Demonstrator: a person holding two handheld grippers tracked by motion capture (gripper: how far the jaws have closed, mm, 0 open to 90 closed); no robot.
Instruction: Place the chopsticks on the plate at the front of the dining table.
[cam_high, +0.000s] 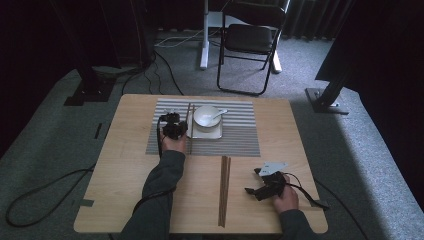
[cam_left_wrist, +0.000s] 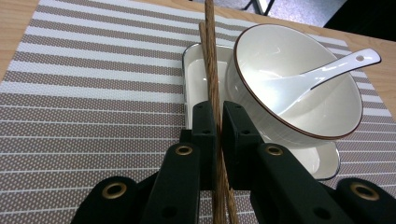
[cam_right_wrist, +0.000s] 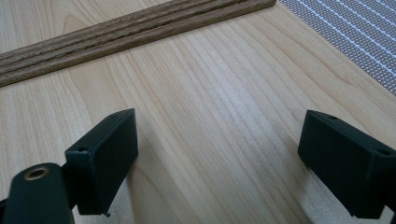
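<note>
Left gripper (cam_left_wrist: 217, 116) is clamped on a pair of wooden chopsticks (cam_left_wrist: 211, 56), held over the striped placemat (cam_left_wrist: 93, 93) just beside the white bowl (cam_left_wrist: 299, 84) and its spoon (cam_left_wrist: 322, 72). Right gripper (cam_right_wrist: 219, 158) rests spread wide on the table (cam_right_wrist: 210, 93), near a second chopstick pair (cam_right_wrist: 116, 32).

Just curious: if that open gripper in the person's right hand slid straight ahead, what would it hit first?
Probably the pair of brown wooden chopsticks lying on the bare wooden table; the right gripper faces them, jaws wide apart.

bowl (cam_left_wrist: 299, 88) blocks rt, mat (cam_left_wrist: 93, 93) lt free
</note>
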